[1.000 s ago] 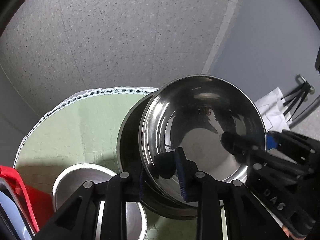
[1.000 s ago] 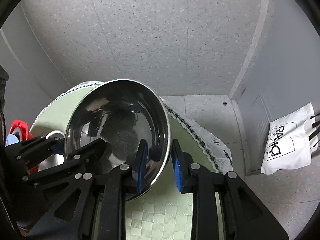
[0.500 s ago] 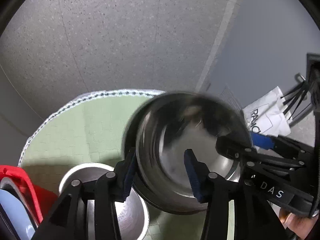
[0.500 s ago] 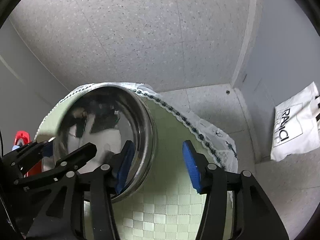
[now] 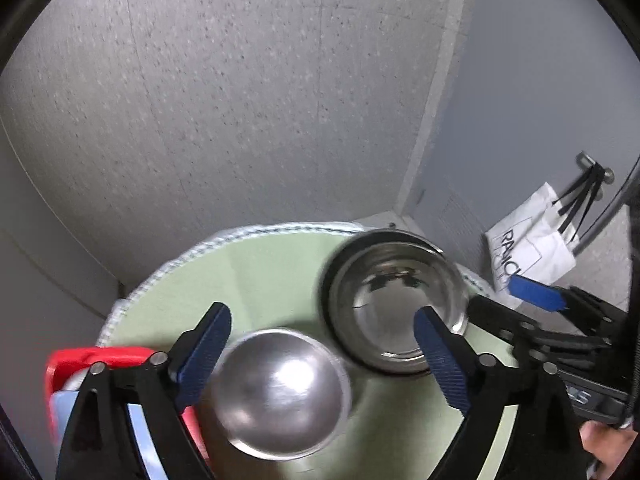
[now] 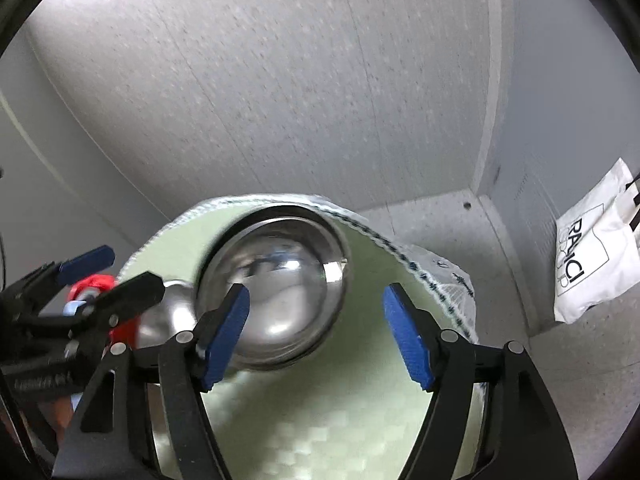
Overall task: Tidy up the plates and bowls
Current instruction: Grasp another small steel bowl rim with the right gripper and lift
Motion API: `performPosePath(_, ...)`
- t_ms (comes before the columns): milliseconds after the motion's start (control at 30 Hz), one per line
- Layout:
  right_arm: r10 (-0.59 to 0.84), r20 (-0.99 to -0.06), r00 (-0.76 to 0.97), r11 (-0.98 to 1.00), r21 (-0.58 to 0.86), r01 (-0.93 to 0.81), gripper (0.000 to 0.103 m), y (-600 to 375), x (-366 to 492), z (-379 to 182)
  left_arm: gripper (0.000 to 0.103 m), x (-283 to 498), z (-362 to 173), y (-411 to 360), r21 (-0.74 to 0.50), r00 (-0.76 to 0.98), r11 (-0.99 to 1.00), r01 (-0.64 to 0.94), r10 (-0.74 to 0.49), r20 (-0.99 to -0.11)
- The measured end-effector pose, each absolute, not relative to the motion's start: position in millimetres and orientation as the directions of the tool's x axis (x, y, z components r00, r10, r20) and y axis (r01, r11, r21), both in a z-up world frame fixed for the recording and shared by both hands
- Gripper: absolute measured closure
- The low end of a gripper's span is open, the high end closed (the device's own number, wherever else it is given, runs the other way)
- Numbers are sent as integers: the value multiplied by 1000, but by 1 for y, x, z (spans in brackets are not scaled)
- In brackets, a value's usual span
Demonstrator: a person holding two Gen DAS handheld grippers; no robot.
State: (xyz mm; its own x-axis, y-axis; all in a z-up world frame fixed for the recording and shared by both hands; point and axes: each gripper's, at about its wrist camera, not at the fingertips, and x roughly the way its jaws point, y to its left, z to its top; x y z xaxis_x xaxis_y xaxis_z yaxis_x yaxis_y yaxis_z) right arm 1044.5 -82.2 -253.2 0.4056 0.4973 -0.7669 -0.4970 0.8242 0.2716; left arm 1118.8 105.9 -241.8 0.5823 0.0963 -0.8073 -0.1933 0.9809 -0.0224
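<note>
- Two shiny steel bowls [image 5: 394,312], nested, sit on the pale green checked cloth of the round surface [image 5: 272,276], toward its far right side.
- A smaller steel bowl [image 5: 280,394] sits nearer, beside a red rack [image 5: 76,364] holding a pale blue plate [image 5: 60,404].
- The left gripper [image 5: 320,356] is spread wide, pinching nothing; the right gripper [image 6: 316,336] likewise.
- Only the left view shows the smaller bowl whole; the right view shows the cloth's patterned hem [image 6: 400,252] and a white bag [image 6: 592,256] on the speckled floor.

Black angular claw [image 5: 320,354] frames with silver screws, ribbed blue pads [image 6: 226,338], bare skin beneath.
</note>
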Motion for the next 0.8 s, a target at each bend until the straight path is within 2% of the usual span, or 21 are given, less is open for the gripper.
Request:
performPosePath(100, 534, -738, 412, 811, 307, -499, 30, -82, 1018, -245, 11, 1107, -236, 119, -3, 579, 987, -158, 90, -810)
performPosePath(233, 600, -712, 365, 775, 404, -486, 27, -73, 991, -252, 11, 1098, -241, 130, 87, 536, 992, -92, 123, -835)
performPosePath(500, 583, -760, 287, 789, 446, -422, 27, -34, 963, -299, 12, 1110, -272, 151, 87, 437, 996, -29, 91, -895)
performPosePath(633, 581, -773, 255, 801, 489, -345, 27, -16, 967, -326, 19, 1123, -288, 154, 96, 389, 995, 17, 82, -918)
performPosePath(733, 585, -776, 238, 805, 516, -293, 36, -10, 973, -340, 25, 1138, -299, 151, 125, 371, 990, 64, 93, -924)
performPosePath(800, 586, -779, 223, 806, 530, -264, 51, -8, 975, -349, 34, 1148, -308, 147, 135, 348, 985, 104, 91, -933)
